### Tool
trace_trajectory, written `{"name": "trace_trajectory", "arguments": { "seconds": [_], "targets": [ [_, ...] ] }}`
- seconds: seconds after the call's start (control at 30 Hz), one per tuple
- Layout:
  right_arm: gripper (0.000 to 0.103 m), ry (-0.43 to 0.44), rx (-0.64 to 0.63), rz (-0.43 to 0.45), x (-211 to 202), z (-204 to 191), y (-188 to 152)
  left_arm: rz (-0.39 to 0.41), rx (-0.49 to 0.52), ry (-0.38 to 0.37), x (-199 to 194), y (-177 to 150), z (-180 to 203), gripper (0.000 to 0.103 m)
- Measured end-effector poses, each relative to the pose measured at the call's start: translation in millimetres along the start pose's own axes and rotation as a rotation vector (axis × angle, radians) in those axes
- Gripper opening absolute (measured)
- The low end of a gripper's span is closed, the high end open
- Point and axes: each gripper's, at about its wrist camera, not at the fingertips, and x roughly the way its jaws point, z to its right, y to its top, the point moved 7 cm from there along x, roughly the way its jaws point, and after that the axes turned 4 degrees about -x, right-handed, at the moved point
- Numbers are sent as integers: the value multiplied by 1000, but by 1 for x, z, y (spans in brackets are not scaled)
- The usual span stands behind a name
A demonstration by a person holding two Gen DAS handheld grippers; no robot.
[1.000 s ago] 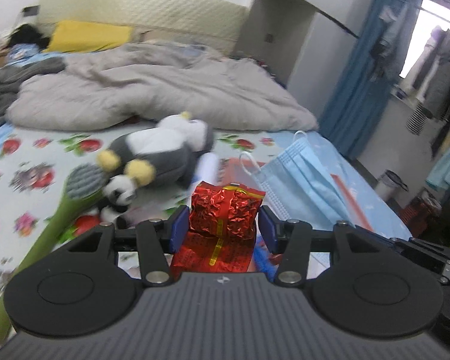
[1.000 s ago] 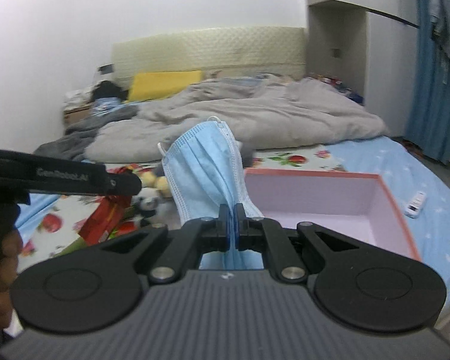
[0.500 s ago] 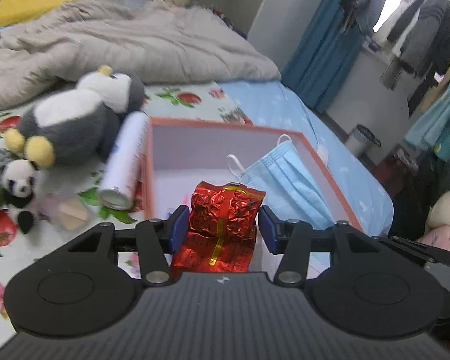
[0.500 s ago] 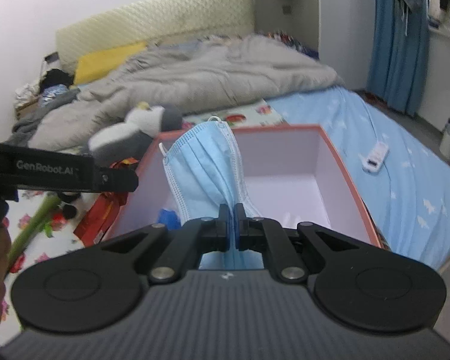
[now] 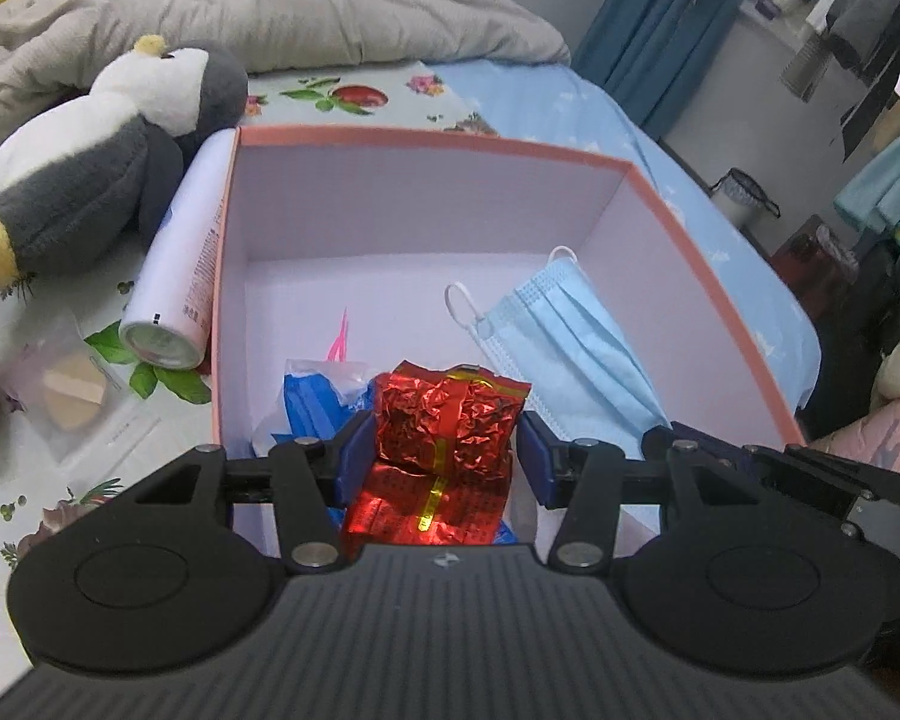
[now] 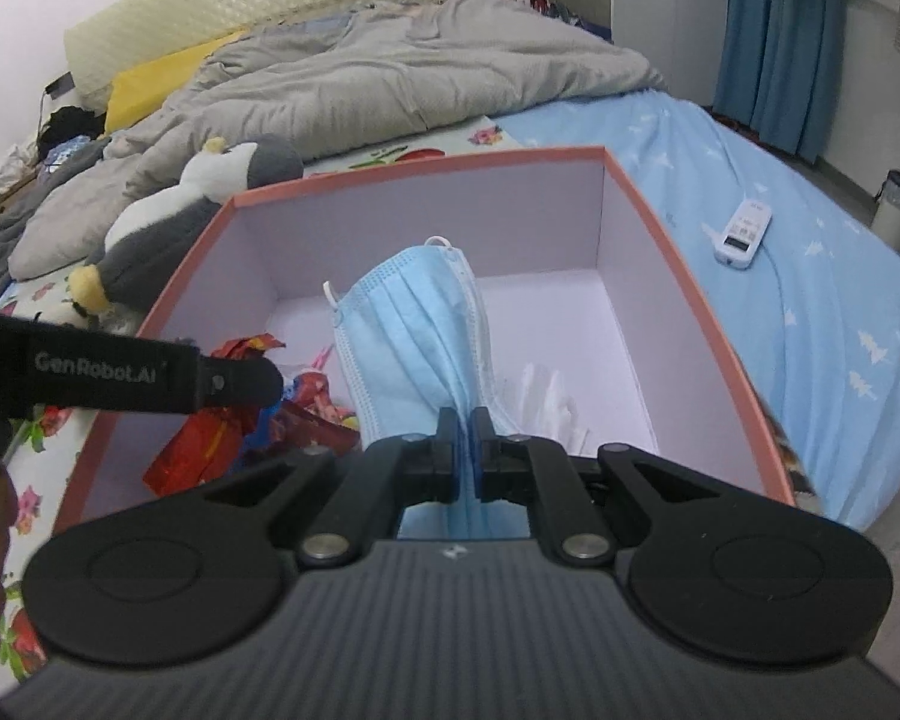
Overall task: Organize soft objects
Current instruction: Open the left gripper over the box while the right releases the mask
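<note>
foil packet (image 5: 450, 414) sits squarely between the blue pads of my left hand-held gripper (image 5: 444, 456) — red, crinkled, with a gold stripe down its middle, and the pads press its two sides, so i read that as a firm grip. it hangs over the near left part of the pink box (image 5: 426, 138), just above a blue-and-white plastic bag (image 5: 306, 396) lying on the box floor.

from the right wrist camera, my right hand-held gripper (image 6: 465, 450) is pinched nearly closed on a light blue face mask (image 6: 414, 324); the pleated cloth bunches between the pads and fans out ahead of them, its ear loops at the far end, over the middle of the box. the left camera shows that mask low inside the box, right of the foil packet.

the box rests on the bed (image 6: 810, 276), open side up. outside its left wall lie a white spray can (image 5: 180, 282) on its side, touching the wall, a grey and white plush penguin (image 5: 102, 162) beyond it, and a small clear bag with a sponge (image 5: 72, 384). a white remote (image 6: 744, 234) lies on the blue sheet, well apart to the right.
</note>
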Motion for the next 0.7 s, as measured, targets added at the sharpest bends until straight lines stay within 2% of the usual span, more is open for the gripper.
{"name": "trace_trajectory", "arguments": {
  "seconds": [0.03,0.07,0.1,0.13,0.17,0.4,0.7],
  "targets": [
    [10,5,8,-6,2,1,0,-6,12,0,2,-1,1,63],
    [16,7,16,-12,3,2,-1,-11,21,-7,3,-1,2,73],
    [26,8,21,-15,3,2,-2,-4,27,-4,3,-1,2,79],
    [48,13,27,-14,4,3,-2,9,33,8,-1,0,2,85],
    [65,18,35,-6,2,3,-2,24,43,15,-5,1,3,85],
    [67,32,43,54,-19,-1,12,96,49,18,-42,12,4,85],
    [72,38,7,192,-80,-27,38,218,63,12,-126,9,3,85]
  ]
}}
